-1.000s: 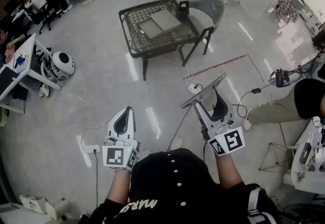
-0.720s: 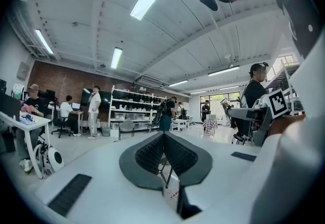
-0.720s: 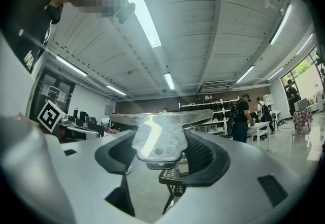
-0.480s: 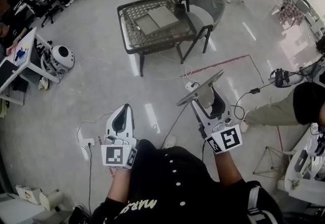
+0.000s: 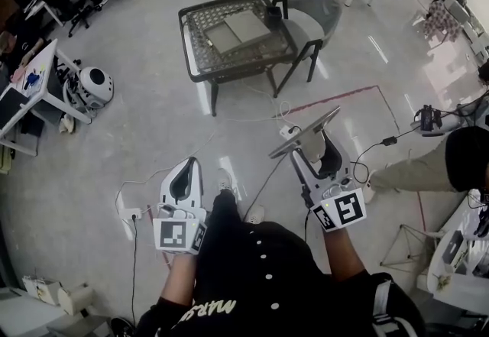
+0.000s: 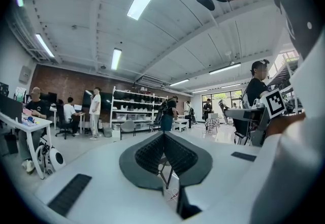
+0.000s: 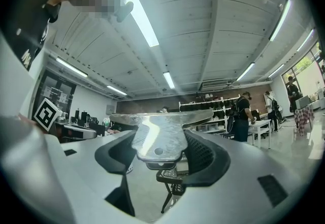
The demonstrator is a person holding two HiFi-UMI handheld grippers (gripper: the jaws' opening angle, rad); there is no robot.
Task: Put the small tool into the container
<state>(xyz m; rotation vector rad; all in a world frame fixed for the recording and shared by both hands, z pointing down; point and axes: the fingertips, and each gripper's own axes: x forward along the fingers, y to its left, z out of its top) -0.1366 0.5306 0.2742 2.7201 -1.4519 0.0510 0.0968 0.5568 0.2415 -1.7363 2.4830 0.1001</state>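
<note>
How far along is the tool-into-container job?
Done: the metal tool is picked up and clamped in the right gripper. In hand: it is held over the floor, apart from the wicker table with the dark cup, likely the container. To do: approach, drop it in. The left gripper is shut and empty.
</note>
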